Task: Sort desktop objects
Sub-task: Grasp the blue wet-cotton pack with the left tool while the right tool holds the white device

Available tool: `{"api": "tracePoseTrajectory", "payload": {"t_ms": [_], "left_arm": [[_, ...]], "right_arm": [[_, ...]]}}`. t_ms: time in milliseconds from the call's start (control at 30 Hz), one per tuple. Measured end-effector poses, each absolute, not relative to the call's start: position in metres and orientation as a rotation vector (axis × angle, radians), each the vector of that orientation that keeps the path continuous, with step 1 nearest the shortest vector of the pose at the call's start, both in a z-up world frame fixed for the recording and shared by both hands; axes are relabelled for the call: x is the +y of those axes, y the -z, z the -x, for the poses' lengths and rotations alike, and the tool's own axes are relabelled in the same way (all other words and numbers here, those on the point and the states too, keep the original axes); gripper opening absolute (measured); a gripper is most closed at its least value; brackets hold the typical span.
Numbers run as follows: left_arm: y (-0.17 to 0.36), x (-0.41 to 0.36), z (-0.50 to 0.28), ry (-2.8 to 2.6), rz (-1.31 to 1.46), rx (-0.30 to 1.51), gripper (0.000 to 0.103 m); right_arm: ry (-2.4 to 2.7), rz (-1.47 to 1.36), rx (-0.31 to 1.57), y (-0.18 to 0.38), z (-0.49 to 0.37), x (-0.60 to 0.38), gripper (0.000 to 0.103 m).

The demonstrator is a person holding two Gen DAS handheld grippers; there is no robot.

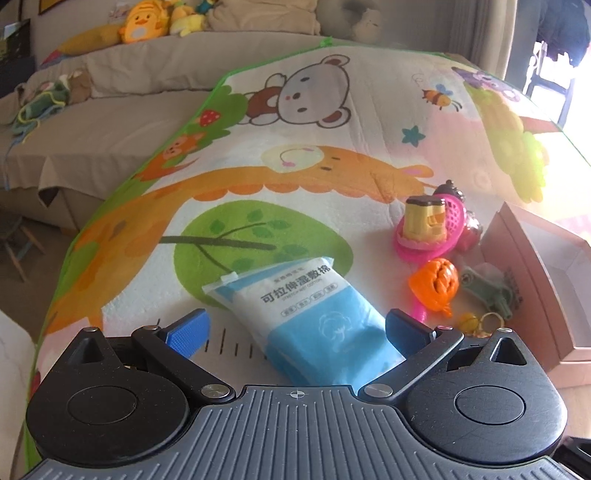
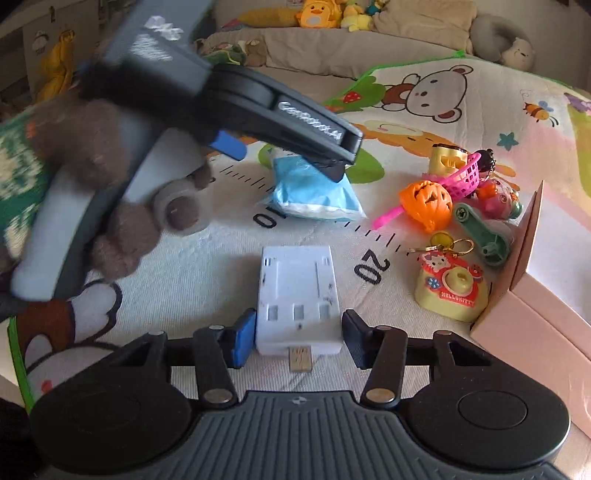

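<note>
A blue and white cotton pad pack (image 1: 310, 306) lies on the cartoon play mat (image 1: 295, 166). My left gripper (image 1: 295, 332) is open, its blue pads either side of the pack's near end, not touching it. In the right wrist view the left gripper (image 2: 284, 147) hovers over the same pack (image 2: 314, 192). My right gripper (image 2: 299, 339) is open around the near end of a white USB charger block (image 2: 299, 295); the left pad is next to its side, the right pad stands apart.
A toy pile lies right: orange pumpkin (image 2: 426, 201), pink basket (image 2: 465, 177), yellow toy (image 1: 423, 218), green wrench (image 2: 480, 232), Hello Kitty keychain (image 2: 450, 284). A pink open box (image 2: 535, 295) stands at the right edge. A sofa with plush toys (image 1: 147, 22) is behind.
</note>
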State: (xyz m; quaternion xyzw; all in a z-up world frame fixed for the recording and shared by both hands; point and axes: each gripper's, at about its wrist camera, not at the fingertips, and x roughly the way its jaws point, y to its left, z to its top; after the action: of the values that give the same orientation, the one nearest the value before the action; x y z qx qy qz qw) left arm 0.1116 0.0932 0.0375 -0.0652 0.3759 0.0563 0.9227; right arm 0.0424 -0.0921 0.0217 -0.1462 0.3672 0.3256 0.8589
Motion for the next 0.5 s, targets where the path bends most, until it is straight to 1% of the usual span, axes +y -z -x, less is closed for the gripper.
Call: {"api": "tracePoseTrajectory", "payload": {"t_ms": [167,200,333,433,467,500], "left_arm": [[-0.032,0.088,-0.121,-0.135,0.041,0.773,0.103],[-0.033,0.088,-0.122,-0.137,0.033,0.773,0.103],[-0.039,0.081,-0.128,-0.093,0.065,0.776,0.103],[-0.039,0.072,-0.141,-0.088,0.056,0.788,0.103],[-0.037,0.070,-0.145,-0.098,0.043,0.795,0.103],[-0.035,0.069,-0.149,-0.107,0.031,0.804,0.103]], "right_arm": [[-0.542,0.342,0.733,-0.022,-0.022,-0.149,0.051],[-0.492,0.339,0.727,-0.021,-0.022,-0.161,0.057],[-0.379,0.266,0.729,-0.020,-0.030,-0.195,0.057],[-0.418,0.236,0.722,-0.022,-0.035,-0.190,0.058],[-0.445,0.240,0.712,-0.023,-0.035,-0.183,0.062],[-0.471,0.246,0.697,-0.025,-0.034,-0.174,0.069]]}}
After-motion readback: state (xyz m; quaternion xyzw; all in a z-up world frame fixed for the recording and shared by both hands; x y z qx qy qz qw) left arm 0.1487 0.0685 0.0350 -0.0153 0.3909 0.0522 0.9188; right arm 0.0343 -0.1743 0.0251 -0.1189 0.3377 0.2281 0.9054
